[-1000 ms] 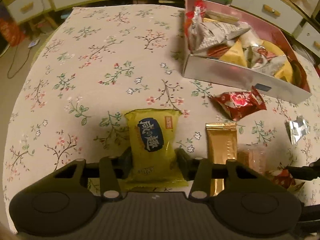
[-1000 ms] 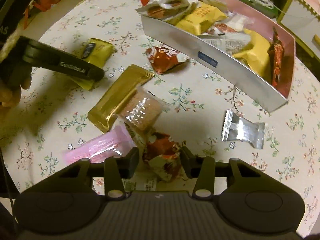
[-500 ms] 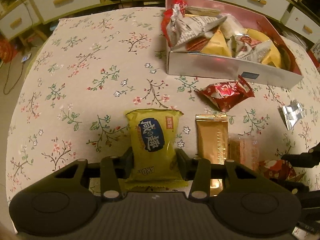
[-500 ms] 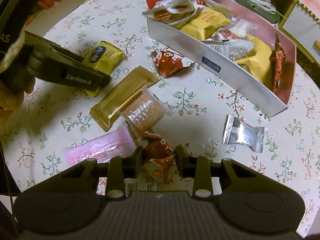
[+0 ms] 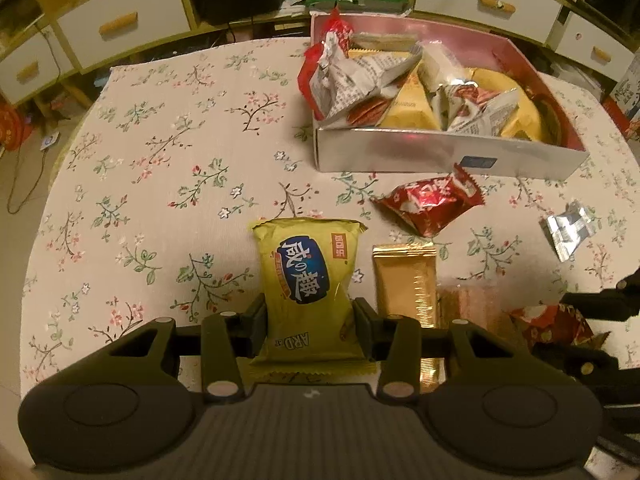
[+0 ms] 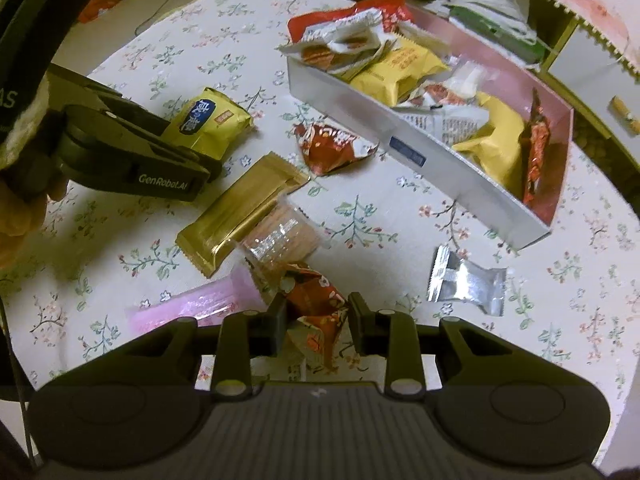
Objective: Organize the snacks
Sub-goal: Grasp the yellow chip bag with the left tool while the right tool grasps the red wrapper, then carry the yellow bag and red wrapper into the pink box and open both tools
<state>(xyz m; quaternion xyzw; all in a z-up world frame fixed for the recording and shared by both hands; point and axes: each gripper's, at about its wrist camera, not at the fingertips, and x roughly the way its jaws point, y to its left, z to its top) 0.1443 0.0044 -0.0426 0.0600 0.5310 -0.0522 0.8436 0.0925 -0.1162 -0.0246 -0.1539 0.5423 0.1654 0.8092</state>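
My left tongs (image 5: 308, 322): clamped on the yellow snack pack (image 5: 308, 280), low over the floral surface (image 5: 160, 152). My right tongs (image 6: 318, 318): jaws just closing, now gripping the crumpled red-patterned packet (image 6: 312, 294). Still loose: gold bar (image 6: 240, 216), pink wrapper (image 6: 192, 306), silver sachet (image 6: 466, 282), red pouch (image 6: 332, 148). Snack box (image 6: 404, 148): well filled, beyond them.
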